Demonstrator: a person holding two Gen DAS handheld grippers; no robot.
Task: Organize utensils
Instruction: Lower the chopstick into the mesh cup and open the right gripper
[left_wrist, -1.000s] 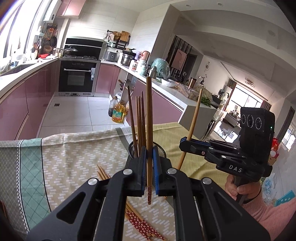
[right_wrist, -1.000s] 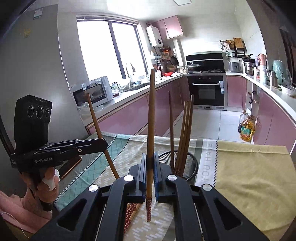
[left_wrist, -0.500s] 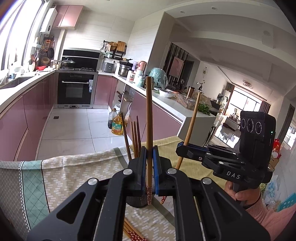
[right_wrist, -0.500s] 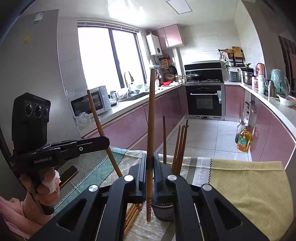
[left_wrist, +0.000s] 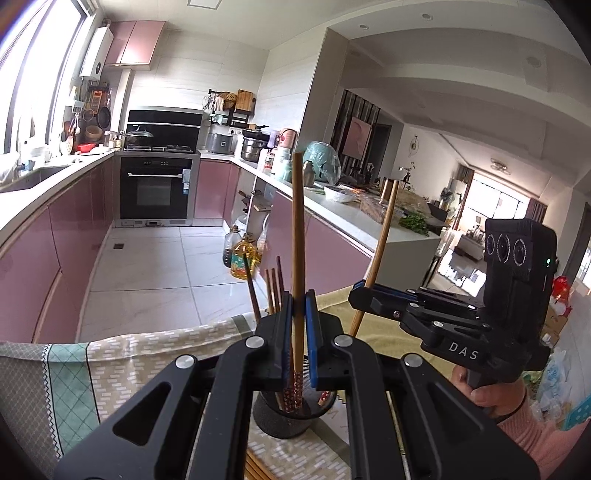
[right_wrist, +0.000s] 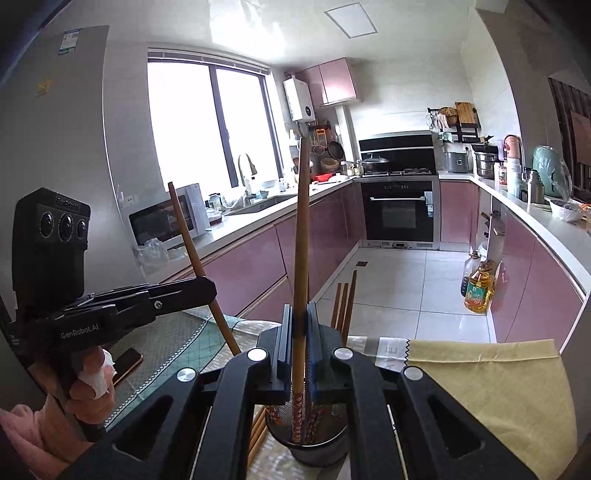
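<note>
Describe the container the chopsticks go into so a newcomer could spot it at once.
On the cloth-covered table, straight below both tools, stands a dark mesh holder. It is a round cup with several chopsticks upright inside, unlike the loose chopsticks lying flat beside it.

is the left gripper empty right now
No, the left gripper is shut on a chopstick, held upright above the black holder.

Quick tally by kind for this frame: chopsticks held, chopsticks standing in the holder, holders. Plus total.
Held chopsticks: 2, one each in the left gripper and the right gripper
Standing chopsticks in the holder: 4
Mesh holder: 1
Total: 7
Loose chopsticks on the cloth are mostly hidden and not counted.
</note>
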